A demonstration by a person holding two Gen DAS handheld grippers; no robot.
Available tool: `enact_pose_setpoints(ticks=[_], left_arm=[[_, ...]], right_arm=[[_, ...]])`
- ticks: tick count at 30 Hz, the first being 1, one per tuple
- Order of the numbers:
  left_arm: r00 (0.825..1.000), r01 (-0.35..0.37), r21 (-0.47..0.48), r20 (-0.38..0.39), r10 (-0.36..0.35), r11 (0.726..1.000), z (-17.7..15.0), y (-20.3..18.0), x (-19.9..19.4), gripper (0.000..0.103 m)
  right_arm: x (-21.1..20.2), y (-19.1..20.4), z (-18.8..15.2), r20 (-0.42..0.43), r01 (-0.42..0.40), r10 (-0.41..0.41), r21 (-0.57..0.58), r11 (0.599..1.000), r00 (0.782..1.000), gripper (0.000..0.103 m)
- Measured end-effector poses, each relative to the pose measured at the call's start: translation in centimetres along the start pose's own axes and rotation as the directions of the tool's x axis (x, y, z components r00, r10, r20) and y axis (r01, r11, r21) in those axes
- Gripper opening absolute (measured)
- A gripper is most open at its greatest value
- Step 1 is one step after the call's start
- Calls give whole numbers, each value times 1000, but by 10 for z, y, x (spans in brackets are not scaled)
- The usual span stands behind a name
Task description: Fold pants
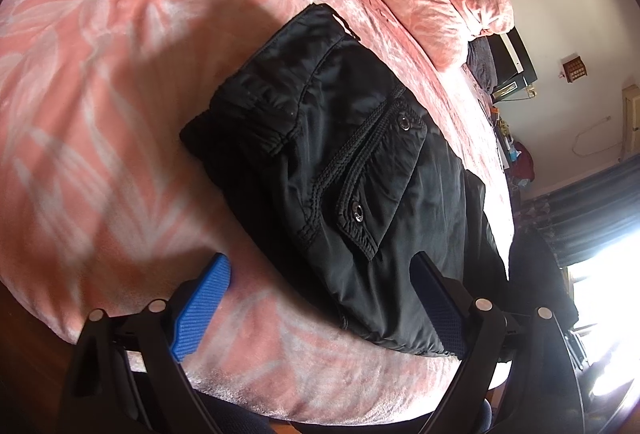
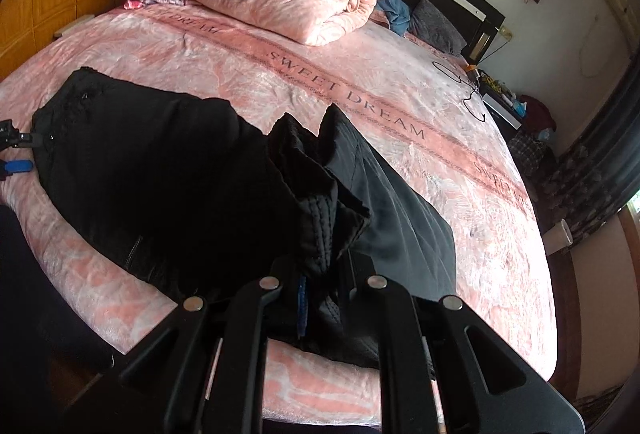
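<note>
As right tool [image 2: 320, 274] grips pants [image 2: 160, 173], bedspread [image 2: 460, 193] beyond clear.

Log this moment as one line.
task: fold pants | left gripper: open, beside pants | right gripper: shut on pants | surface: bed

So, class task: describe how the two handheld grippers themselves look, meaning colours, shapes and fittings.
The left gripper has a black angular frame with round silver pivot bolts and fingers faced in ribbed blue pads. The right gripper has the same black slotted linkage arms, silver bolts and a sliver of blue pad.
</note>
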State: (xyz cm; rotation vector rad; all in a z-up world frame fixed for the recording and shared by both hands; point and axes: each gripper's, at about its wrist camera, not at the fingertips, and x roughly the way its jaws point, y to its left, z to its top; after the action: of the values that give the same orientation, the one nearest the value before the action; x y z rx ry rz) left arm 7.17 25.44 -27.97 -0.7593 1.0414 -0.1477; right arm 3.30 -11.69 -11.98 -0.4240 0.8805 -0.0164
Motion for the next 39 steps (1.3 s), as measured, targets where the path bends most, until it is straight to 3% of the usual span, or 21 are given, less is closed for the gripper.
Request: enact_pose_setpoints(ticks=[9, 28, 31, 34, 36, 37, 38, 39], left_arm=[[1000, 6, 21, -13, -6, 1000, -2, -4, 2, 92], [998, 48, 33, -36, -47, 998, -2, -2, 4, 92], [998, 52, 33, -36, -51, 998, -1, -2, 5, 93], [998, 53, 51, -45, -50, 997, -2, -5, 6, 93], [997, 55, 58, -49, -52, 997, -2, -6, 6, 93], [997, 56, 58, -49, -53, 997, -1, -6, 6, 93], [997, 59, 55, -49, -56, 997, -1, -5, 6, 93], [997, 63, 50, -49, -60, 997, -1, -5, 6, 93]], right_arm=[[26, 51, -16, -65, 30, -36, -96, 995, 997, 11], [70, 114, -33, -141, 73, -108, -231, 970, 984, 15], [70, 116, -35, -155, 60, -100, -244, 968, 983, 26], [63, 122, -34, -164, 78, -123, -261, 962, 979, 29], [54, 122, -30, -163, 35, -75, -237, 971, 984, 47], [47, 121, -28, -162, -21, -14, -215, 976, 987, 67], [41, 123, -28, -153, -42, 10, -209, 977, 988, 77], [35, 125, -27, -141, -49, 18, -219, 974, 990, 77]])
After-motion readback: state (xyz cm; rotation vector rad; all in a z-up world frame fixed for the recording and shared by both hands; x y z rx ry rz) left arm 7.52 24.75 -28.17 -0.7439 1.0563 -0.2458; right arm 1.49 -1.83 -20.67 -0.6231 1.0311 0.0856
